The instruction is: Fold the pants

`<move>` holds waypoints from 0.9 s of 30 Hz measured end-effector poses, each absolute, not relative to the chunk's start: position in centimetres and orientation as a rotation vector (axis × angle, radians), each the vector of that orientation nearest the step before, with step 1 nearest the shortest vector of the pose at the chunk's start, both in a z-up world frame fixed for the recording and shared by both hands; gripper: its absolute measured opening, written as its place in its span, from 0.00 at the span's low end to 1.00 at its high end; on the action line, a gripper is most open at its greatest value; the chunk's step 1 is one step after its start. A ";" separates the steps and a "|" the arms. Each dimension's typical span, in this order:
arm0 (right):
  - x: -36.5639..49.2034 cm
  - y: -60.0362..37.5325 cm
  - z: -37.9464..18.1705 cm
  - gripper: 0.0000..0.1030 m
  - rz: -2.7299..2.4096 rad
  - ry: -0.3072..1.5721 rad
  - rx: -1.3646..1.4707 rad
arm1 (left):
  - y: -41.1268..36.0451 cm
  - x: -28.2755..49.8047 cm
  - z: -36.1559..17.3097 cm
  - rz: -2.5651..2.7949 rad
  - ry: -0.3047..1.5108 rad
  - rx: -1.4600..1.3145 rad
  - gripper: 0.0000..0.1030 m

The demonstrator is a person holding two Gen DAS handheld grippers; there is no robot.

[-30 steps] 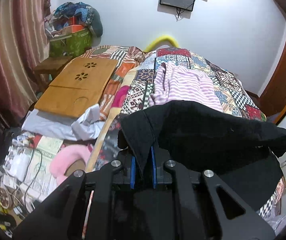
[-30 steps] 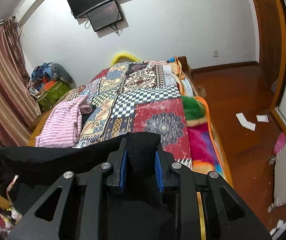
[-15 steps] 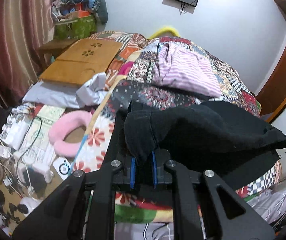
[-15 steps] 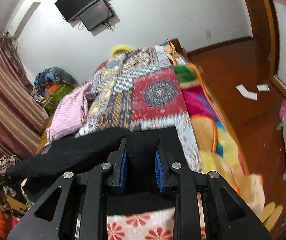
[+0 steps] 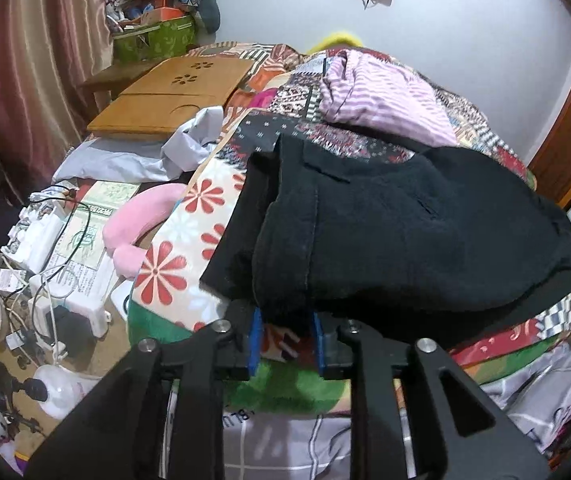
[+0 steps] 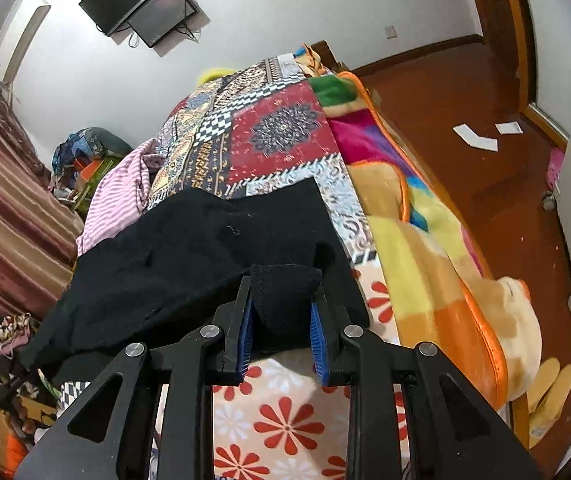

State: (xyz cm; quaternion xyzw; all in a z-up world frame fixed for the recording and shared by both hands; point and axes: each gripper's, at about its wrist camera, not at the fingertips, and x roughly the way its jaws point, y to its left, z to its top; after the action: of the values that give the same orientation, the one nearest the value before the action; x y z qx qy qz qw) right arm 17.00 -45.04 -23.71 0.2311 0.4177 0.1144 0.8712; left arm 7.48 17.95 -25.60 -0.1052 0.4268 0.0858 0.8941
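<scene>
Releasing on my left side is already under way: the left gripper [image 5: 285,330] has its jaws opening, with the corner of the black pants [image 5: 385,240] between the blue pads [image 5: 254,344] but no longer squeezed, a gap showing on either side of the cloth. My right gripper [image 6: 281,336] is pinching the other corner of the pants [image 6: 189,264], the fabric bunched between its pads.

What worries me is the imbalance. If my left lets go while my right hangs on, the folded top layer could get dragged toward the right and skew off the layer beneath, spoiling the edge alignment. The loose corner on my left may also flop or unroll as the pads part, since soft knit like this looks to have little stiffness. The fold sits near the edge of the patchwork bedspread [image 6: 281,136], so a careless pull back might slide the pants off the bed.

The pants lie doubled over on the bed, straight ahead of both grippers, stretching from my left gripper's tips across to my right one, below the striped pink garment [image 5: 381,96].
</scene>
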 end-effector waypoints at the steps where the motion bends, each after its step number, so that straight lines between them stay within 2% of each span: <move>1: 17.0 -45.0 -24.0 0.22 0.240 0.881 0.482 | 17.9 7.3 -25.8 0.185 0.892 -0.204 0.27; 3: 17.0 -45.0 -24.5 0.24 0.234 0.893 0.479 | 18.0 6.9 -26.1 0.199 0.900 -0.184 0.32; 9: 16.9 -45.2 -24.5 0.27 0.212 0.879 0.452 | 19.6 5.4 -26.4 0.331 0.917 -0.159 0.32; 13: 17.0 -45.4 -24.8 0.41 0.176 0.898 0.412 | 21.4 4.9 -25.8 0.402 0.911 -0.185 0.32; 25: 15.7 -45.4 -23.0 0.42 0.151 0.909 0.285 | 20.7 7.2 -20.9 0.420 0.830 -0.169 0.32; 27: 15.6 -45.6 -22.2 0.44 0.122 0.895 0.262 | 20.1 8.2 -20.0 0.414 0.821 -0.150 0.37</move>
State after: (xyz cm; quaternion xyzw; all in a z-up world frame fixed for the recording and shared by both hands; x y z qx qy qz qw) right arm 15.62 -45.61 -22.17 0.1262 0.4312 0.0590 0.8914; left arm 8.18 20.06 -19.98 -0.0721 0.3956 0.1994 0.8936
